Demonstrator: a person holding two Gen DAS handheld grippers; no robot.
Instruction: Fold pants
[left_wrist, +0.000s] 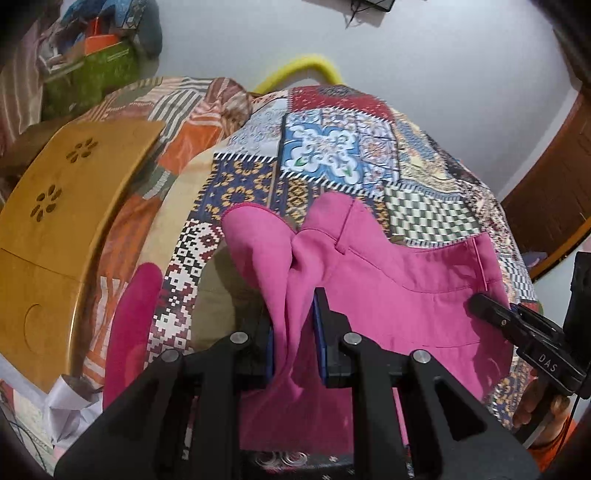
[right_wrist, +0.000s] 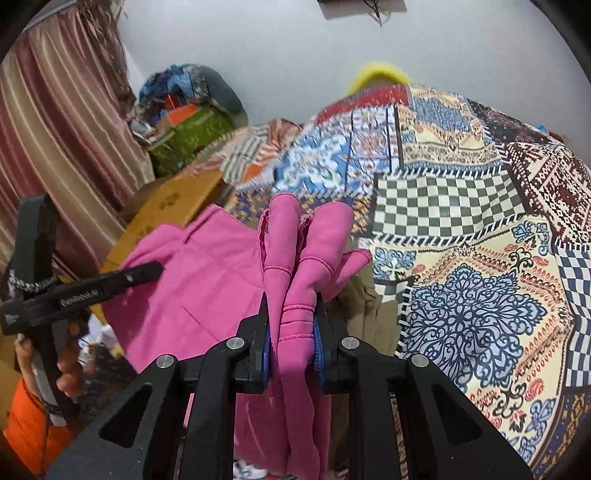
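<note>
The left gripper (left_wrist: 293, 332) is clamped on a bunched fold of the pink pants (left_wrist: 388, 295), the cloth pinched between its blue pads and spilling forward and down past the fingers, so the garment is lifted off the bedspread (left_wrist: 332, 147) rather than lying on it. The right gripper (right_wrist: 291, 332) is likewise closed on the pants, with several stitched hems or edges stacked together between its pads, which suggests it is gathering layers so that they line up for a fold. Each tool shows in the other's view off to its side, near but apart, with a stretch of cloth spanning between them; holding two points like this probably keeps the fabric taut and level before it is laid down. Just beyond and below both tools spreads the patchwork bedspread, seemingly the surface meant to receive the fold. Farther out to the left tool's left sits a wooden lap table (left_wrist: 55, 221), and past that a curtain (right_wrist: 48, 147) and a pile of boxes and bags (right_wrist: 184, 118) against the wall
</note>
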